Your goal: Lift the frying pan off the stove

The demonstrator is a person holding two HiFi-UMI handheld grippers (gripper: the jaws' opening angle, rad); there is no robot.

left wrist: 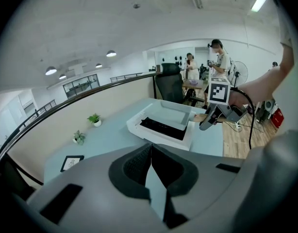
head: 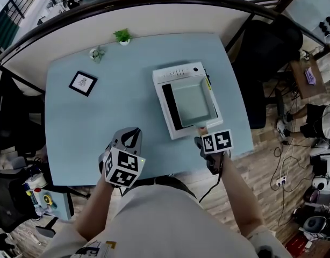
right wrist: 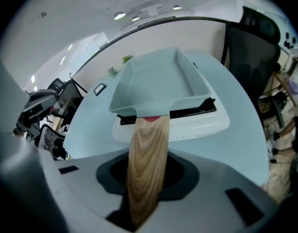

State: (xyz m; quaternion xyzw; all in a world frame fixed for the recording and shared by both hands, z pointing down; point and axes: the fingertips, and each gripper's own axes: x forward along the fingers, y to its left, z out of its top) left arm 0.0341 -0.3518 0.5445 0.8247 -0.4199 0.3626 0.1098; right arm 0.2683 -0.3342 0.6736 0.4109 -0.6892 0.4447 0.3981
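Hand-held grippers, frying pan and stove on a pale blue worktop (head: 127,106), listed from the operator outward.

Left hand-held gripper (head: 131,137): well to the left of the stove and nearer the operator than it, over the worktop's near part. Its jaws are together with nothing between them. It plays no part in the grasp and is probably parked there to stay clear.

Right hand-held gripper (right wrist: 149,174): at the stove's near edge, jaws clamped on the wooden handle (right wrist: 149,147). The handle runs straight down the gap between the jaws, so gripper and handle share one line. This alignment probably lets a plain upward pull carry the pan without twisting it.

Frying pan (right wrist: 158,79): square, pale grey-green and shallow. It lies on the stove's cooking surface and appears not yet raised. Its long axis runs from handle to far rim, parallel to the stove's long sides. The handle points back toward the operator and overhangs the stove's near edge; the open side faces up.

Stove (head: 178,74): white, with a dark strip of its top exposed left of the pan and a control panel at its far end.

Picture frame (head: 83,83): well left of the stove. Two small potted plants (head: 122,36) (head: 97,53): beyond the stove and to its left.
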